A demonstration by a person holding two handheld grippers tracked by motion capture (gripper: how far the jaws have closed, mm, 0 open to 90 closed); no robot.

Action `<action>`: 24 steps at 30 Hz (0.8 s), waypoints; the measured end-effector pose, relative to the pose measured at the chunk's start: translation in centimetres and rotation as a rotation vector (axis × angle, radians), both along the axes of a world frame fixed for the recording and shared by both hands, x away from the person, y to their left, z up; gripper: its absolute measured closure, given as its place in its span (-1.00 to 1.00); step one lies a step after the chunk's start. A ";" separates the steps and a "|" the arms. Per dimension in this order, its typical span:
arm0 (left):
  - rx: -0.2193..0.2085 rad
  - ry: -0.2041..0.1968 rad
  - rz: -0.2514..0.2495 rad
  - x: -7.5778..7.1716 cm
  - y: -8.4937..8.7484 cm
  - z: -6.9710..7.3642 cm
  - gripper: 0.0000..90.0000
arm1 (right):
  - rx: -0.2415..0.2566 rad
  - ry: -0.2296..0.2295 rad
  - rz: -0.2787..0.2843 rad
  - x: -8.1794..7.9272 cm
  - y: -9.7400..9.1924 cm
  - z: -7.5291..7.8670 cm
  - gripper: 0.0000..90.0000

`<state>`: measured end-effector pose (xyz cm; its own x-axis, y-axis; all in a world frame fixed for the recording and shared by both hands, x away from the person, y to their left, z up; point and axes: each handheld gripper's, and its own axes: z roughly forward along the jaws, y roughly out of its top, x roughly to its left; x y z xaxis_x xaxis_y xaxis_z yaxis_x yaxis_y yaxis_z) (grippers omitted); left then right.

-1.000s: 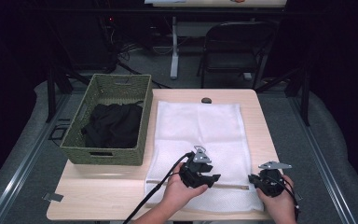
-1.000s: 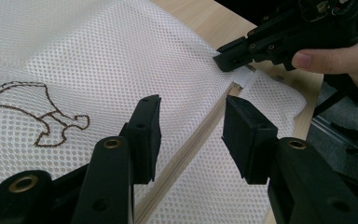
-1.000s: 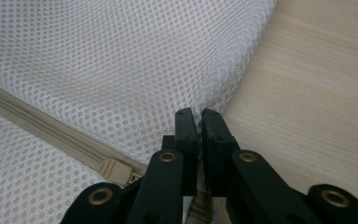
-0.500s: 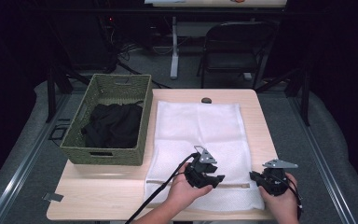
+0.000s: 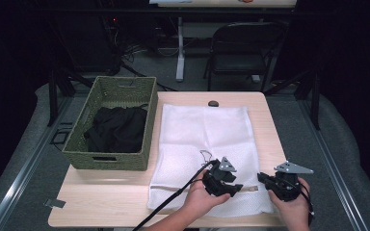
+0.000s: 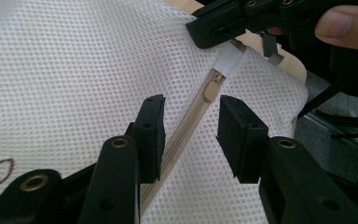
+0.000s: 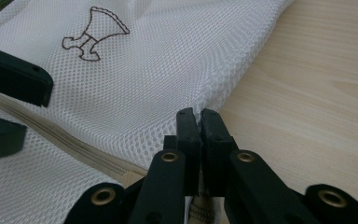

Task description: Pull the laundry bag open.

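bag point(image 5: 207, 139) flat on worktop point(image 5: 101, 202); right gripper point(image 7: 198, 123) clenched on zipper end tab, left gripper point(image 6: 191, 126) closing, unclenched, astride zipper point(image 6: 191, 119) below pull point(image 6: 213, 87). risk: grabs mesh, misses pull.

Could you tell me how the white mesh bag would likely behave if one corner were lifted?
The mesh bag lies flat and thin, so it probably droops limply. Its open weave suggests it weighs little. The zipper edge may stay slightly stiffer.

Black left hand-held gripper point(image 5: 234, 188) and right hand-held gripper point(image 5: 264, 180), each topped with a grey three-cornered plate. Blocky matte fingers point(image 6: 150, 135), brass-ringed pivot holes. Black cable trailing toward the desk's near edge. Bare forearms, no sleeves.
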<state>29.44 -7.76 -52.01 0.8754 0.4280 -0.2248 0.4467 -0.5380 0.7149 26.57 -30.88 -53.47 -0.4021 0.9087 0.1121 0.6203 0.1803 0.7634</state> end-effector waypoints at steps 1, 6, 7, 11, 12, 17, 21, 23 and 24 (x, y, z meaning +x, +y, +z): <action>-0.005 0.007 -0.003 -0.1 -0.2 -0.1 0.39 | 0.000 0.002 0.004 0.0 0.0 0.1 0.94; -0.005 0.000 -0.009 -0.3 -1.0 -0.6 0.46 | 0.007 -0.011 0.003 -0.1 0.1 0.3 0.94; -0.005 0.000 -0.009 -0.3 -1.0 -0.6 0.48 | 0.007 -0.011 0.003 -0.1 0.1 0.3 0.94; -0.020 0.010 -0.013 -0.3 -1.5 -1.1 0.52 | 0.016 -0.022 0.004 -0.2 0.1 0.6 0.94; -0.019 0.016 -0.021 -0.3 -1.6 -1.3 0.54 | 0.015 -0.027 0.003 -0.2 0.2 0.7 0.94; -0.013 0.025 -0.036 -0.4 -2.1 -1.7 0.56 | 0.019 -0.032 0.004 -0.3 0.3 0.8 0.94; -0.007 0.033 -0.035 -0.4 -2.5 -2.0 0.57 | 0.027 -0.039 0.010 -0.3 0.3 0.9 0.94; -0.009 0.043 -0.043 -0.3 -2.7 -2.3 0.58 | 0.028 -0.047 0.011 -0.3 0.4 1.0 0.94; -0.007 0.044 -0.043 -0.4 -2.8 -2.4 0.59 | 0.026 -0.049 0.011 -0.4 0.4 1.0 0.94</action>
<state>29.08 -10.54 -54.41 0.8821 0.3886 -0.2663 0.4543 -0.5525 0.6988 26.20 -30.46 -52.44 -0.4180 0.9010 0.1160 0.5803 0.1665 0.7972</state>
